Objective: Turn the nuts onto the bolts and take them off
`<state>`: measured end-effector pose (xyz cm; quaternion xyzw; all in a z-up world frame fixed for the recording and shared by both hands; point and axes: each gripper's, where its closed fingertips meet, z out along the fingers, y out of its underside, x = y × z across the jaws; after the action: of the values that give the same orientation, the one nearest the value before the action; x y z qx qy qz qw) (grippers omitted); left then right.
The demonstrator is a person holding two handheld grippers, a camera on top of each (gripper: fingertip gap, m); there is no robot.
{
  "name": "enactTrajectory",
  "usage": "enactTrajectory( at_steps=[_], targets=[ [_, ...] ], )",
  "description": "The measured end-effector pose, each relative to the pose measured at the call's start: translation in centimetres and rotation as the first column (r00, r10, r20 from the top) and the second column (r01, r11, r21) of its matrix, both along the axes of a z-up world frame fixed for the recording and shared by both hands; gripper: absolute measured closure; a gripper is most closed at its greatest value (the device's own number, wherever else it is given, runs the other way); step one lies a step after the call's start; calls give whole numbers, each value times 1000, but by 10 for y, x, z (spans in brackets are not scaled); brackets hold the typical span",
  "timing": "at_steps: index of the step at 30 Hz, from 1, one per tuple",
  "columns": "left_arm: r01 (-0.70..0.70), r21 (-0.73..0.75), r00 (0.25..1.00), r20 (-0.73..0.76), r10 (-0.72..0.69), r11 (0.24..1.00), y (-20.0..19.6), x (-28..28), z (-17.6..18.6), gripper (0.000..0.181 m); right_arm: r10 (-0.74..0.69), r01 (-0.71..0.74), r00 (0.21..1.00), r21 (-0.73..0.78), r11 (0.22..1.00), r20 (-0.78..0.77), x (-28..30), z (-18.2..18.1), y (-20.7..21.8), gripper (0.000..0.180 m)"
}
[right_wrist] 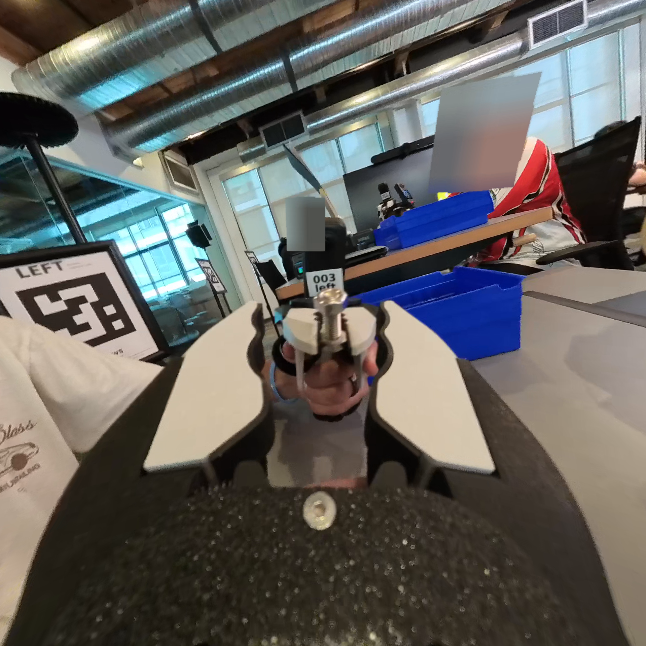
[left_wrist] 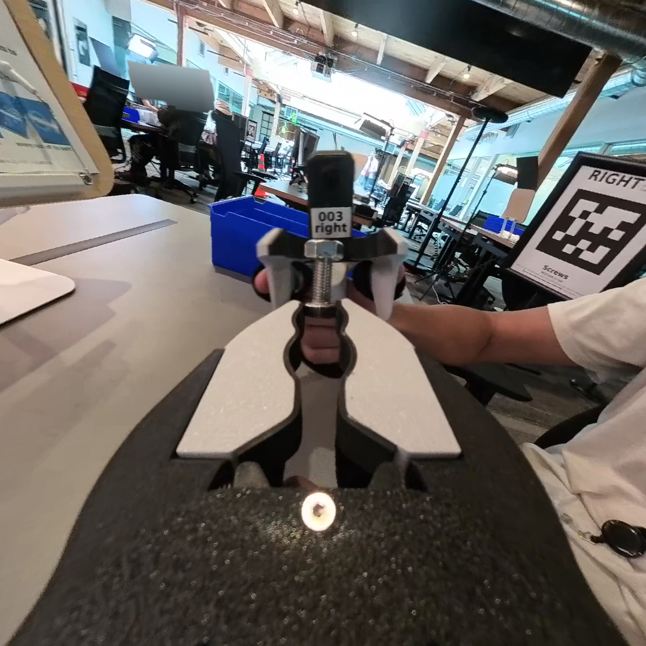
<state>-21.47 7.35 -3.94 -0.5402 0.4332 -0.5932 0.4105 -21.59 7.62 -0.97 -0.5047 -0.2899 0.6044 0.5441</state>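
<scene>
A silver bolt (left_wrist: pixel 322 276) with a hex head (left_wrist: pixel 323 250) stands upright out of my left gripper (left_wrist: pixel 320 309), which is shut on its lower end. What looks like a nut (left_wrist: pixel 318 304) sits on the thread right at the fingertips. My right gripper (right_wrist: pixel 321 311) is open, with its white fingers (right_wrist: pixel 216 384) spread wide, and faces the bolt (right_wrist: pixel 332 325) head-on. In the left wrist view the right gripper (left_wrist: pixel 330 279) straddles the bolt without touching it. In the right wrist view the left gripper (right_wrist: pixel 332 330) clamps the bolt's shank.
A blue bin (left_wrist: pixel 244 230) (right_wrist: pixel 454 314) stands on the grey table (left_wrist: pixel 105 314) (right_wrist: pixel 559 384) behind the grippers. Framed marker boards (left_wrist: pixel 594 230) (right_wrist: pixel 77 304) stand at the sides. The person's arm (left_wrist: pixel 454 335) reaches in from the right. A white stand base (left_wrist: pixel 28 290) lies at left. Only a small space, under 4 cm, lies between the two pairs of fingers.
</scene>
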Motion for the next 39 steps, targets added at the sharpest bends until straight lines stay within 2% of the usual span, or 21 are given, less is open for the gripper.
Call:
enactTrajectory(
  at_steps=[6, 10, 12, 14, 15, 19, 24, 26, 29, 30, 39],
  targets=[
    [31, 23, 999, -22, -30, 999, -11, 10, -4, 164, 76, -75, 995, 15, 997, -59, -27, 10, -15, 117],
    [-17, 17, 1000, 4, 16, 1000, 0, 2, 2, 164, 32, -31, 998, 24, 999, -45, -24, 11, -16, 105],
    [-47, 5, 998, 34, 47, 999, 7, -4, 9, 165, 23, -22, 999, 23, 999, -49, -16, 11, -15, 107],
    [-93, -11, 994, 50, 93, 996, 18, -10, 13, 164, 53, -51, 998, 41, 998, -37, -10, 9, -20, 121],
    [-100, -17, 993, 55, 100, 995, 21, -13, 14, 164, 27, -26, 999, 40, 999, -34, -7, 9, -17, 118],
    [-34, -31, 998, 55, 36, 999, 11, -10, 11, 165, -25, 26, 997, 10, 1000, -73, 0, 14, -2, 115],
    [59, 4, 998, -2, -59, 998, -15, 8, 0, 164, 32, -32, 999, 8, 999, -36, -22, 6, -10, 114],
    [33, -1, 999, 0, -33, 999, -10, 9, -1, 164, 50, -50, 999, 34, 998, -20, -28, 6, -17, 118],
    [-8, -4, 1000, 17, 8, 1000, 1, 2, 4, 165, 23, -23, 1000, 32, 999, -4, -27, 7, -17, 101],
    [-18, 0, 1000, 21, 18, 1000, 3, -1, 6, 165, 22, -22, 1000, 31, 999, 7, -26, 6, -16, 100],
    [-24, -34, 998, 60, 26, 999, 3, -2, 12, 165, 8, -7, 1000, 22, 1000, -6, -20, 3, -13, 109]
  ],
)
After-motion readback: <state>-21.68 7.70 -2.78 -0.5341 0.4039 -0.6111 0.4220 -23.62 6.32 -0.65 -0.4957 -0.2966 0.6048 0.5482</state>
